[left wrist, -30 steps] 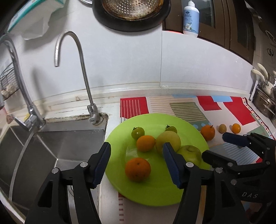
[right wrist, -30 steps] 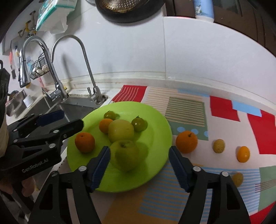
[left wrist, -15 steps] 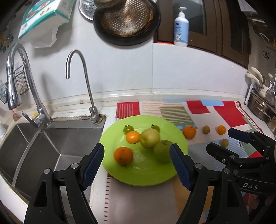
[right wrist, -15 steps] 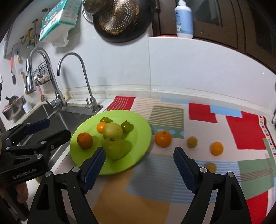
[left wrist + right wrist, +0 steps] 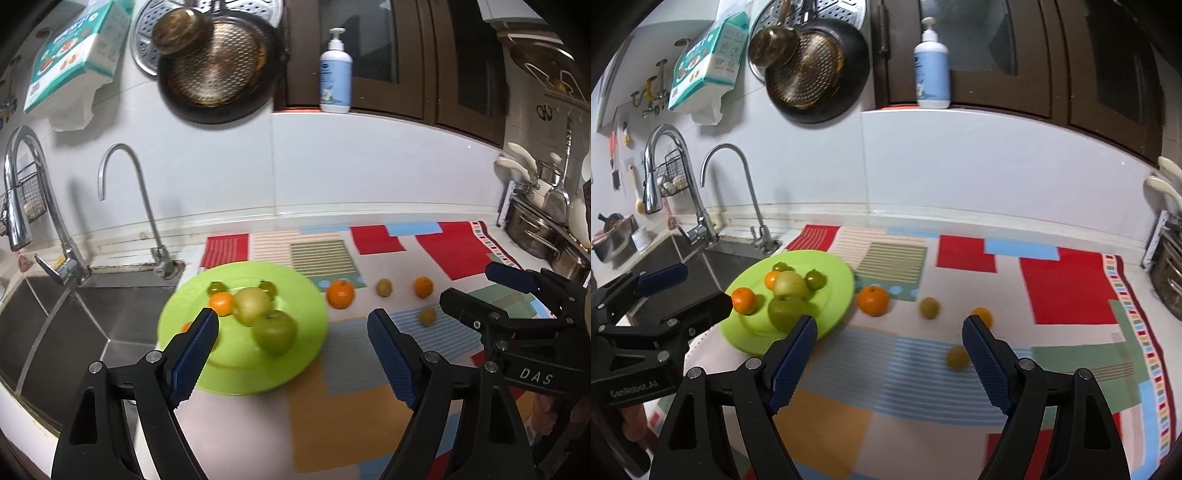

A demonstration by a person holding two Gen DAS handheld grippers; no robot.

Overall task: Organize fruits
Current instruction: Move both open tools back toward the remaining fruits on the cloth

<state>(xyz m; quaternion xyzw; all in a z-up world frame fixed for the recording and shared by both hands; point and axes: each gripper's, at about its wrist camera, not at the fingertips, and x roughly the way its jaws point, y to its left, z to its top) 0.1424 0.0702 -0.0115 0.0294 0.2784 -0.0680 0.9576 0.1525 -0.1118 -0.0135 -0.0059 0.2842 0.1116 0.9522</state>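
A lime-green plate (image 5: 295, 354) (image 5: 834, 295) lies on the patterned mat next to the sink. It holds a green apple (image 5: 275, 330) (image 5: 785, 308), a yellow-green apple (image 5: 251, 304), oranges (image 5: 744, 300) and small green fruits. On the mat to its right lie a big orange (image 5: 340, 293) (image 5: 873, 301), a small orange (image 5: 423, 287) (image 5: 983, 315) and two small yellowish fruits (image 5: 929, 307) (image 5: 957, 357). My left gripper (image 5: 293, 349) is open and empty, held above the plate's near side. My right gripper (image 5: 888, 350) is open and empty over the mat.
A steel sink (image 5: 74, 317) with two taps (image 5: 122, 192) lies left of the plate. Pans (image 5: 218, 70) hang on the wall, a soap bottle (image 5: 335, 74) stands on a ledge, and pots (image 5: 539, 229) stand at the right end of the counter.
Both grippers have pulled back and up from the plate, so plate and fruits look smaller and farther. The left view has swung right. Both stay open and empty.
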